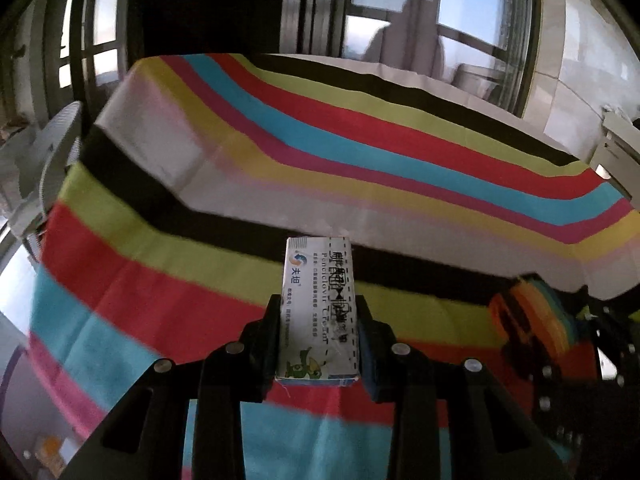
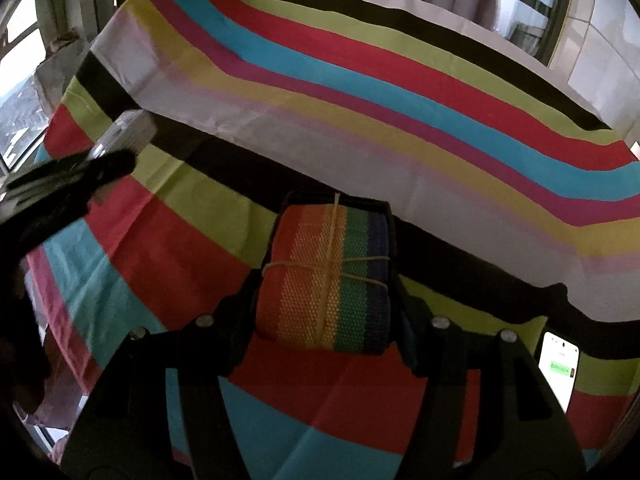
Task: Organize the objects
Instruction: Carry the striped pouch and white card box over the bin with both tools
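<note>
My left gripper (image 1: 318, 304) is shut on a white cream box (image 1: 318, 300) with printed text and a small green cartoon figure; the box stands lengthwise between the black fingers, lifted above the striped tablecloth (image 1: 168, 292). My right gripper (image 2: 326, 268) is shut on a rainbow woven strap roll (image 2: 324, 276) bound crosswise with a rubber band, also held off the cloth. In the left wrist view the same roll (image 1: 532, 316) shows blurred at the right in the other gripper. In the right wrist view the left gripper (image 2: 116, 160) and its box (image 2: 128, 132) appear at the left.
The cloth (image 2: 360, 92) drapes over a raised step at the back. A lit phone (image 2: 558, 364) lies on the cloth at the right. A white fan (image 1: 52, 160) stands off the table's left side. Windows (image 1: 472, 0) run along the back.
</note>
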Demonstrator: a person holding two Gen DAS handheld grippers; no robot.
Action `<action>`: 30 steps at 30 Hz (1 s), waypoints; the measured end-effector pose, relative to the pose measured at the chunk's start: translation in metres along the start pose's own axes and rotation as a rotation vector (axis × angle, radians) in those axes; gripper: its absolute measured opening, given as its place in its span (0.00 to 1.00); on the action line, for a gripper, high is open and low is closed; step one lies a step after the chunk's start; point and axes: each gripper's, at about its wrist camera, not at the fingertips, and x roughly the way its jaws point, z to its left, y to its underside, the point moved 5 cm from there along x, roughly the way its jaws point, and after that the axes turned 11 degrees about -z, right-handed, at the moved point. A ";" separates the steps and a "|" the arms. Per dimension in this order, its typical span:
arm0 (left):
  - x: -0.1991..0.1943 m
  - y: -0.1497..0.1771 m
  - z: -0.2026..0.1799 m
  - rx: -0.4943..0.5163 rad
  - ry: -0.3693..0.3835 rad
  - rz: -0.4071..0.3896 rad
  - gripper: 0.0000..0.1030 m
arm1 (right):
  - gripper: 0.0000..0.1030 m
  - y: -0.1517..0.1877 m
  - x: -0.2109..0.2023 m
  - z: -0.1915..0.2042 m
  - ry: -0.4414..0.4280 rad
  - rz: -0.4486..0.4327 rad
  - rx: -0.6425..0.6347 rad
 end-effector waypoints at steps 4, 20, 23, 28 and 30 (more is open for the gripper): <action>-0.023 0.009 0.013 -0.013 -0.011 -0.009 0.34 | 0.62 0.004 -0.011 0.011 -0.015 -0.013 -0.017; -0.070 0.040 0.057 -0.063 -0.038 -0.020 0.34 | 0.62 0.008 -0.033 0.051 -0.037 -0.029 -0.094; -0.078 0.043 0.069 -0.079 -0.048 -0.028 0.34 | 0.62 0.007 -0.038 0.063 -0.047 -0.035 -0.121; -0.094 0.050 0.091 -0.101 -0.066 -0.039 0.34 | 0.62 0.007 -0.050 0.090 -0.071 -0.051 -0.171; -0.101 0.055 0.101 -0.109 -0.081 -0.045 0.34 | 0.62 0.007 -0.055 0.102 -0.083 -0.058 -0.194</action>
